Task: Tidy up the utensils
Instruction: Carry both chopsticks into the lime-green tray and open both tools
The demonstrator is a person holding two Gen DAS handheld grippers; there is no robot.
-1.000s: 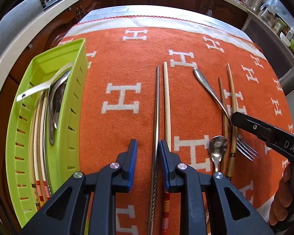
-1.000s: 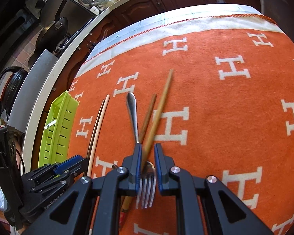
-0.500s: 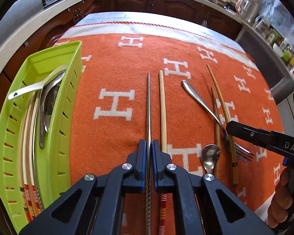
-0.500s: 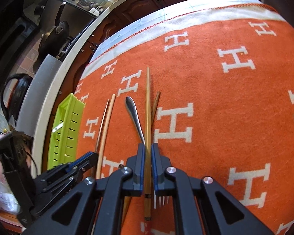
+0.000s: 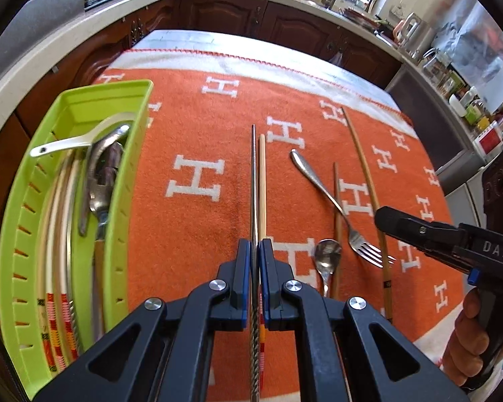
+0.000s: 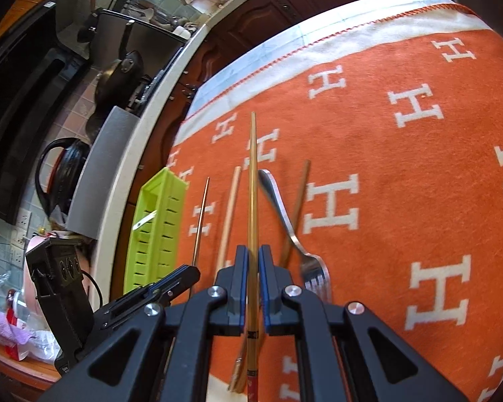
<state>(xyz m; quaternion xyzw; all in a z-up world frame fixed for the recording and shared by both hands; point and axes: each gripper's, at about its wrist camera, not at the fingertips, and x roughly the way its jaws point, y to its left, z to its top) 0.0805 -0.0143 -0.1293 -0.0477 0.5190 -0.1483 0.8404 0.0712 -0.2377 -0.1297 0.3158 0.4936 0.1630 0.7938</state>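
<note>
Orange blanket [image 5: 198,227] with white H pattern covers table. Dark wood cabinets [image 5: 238,16] behind. Black pan [image 6: 117,73] on stove at left; black kettle [image 6: 67,171] nearby.

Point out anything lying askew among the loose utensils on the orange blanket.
The fork lies diagonally across a dark wooden chopstick, unlike the straight pale chopstick nearby. In the green tray, a white spoon rests crosswise over the other pieces.
</note>
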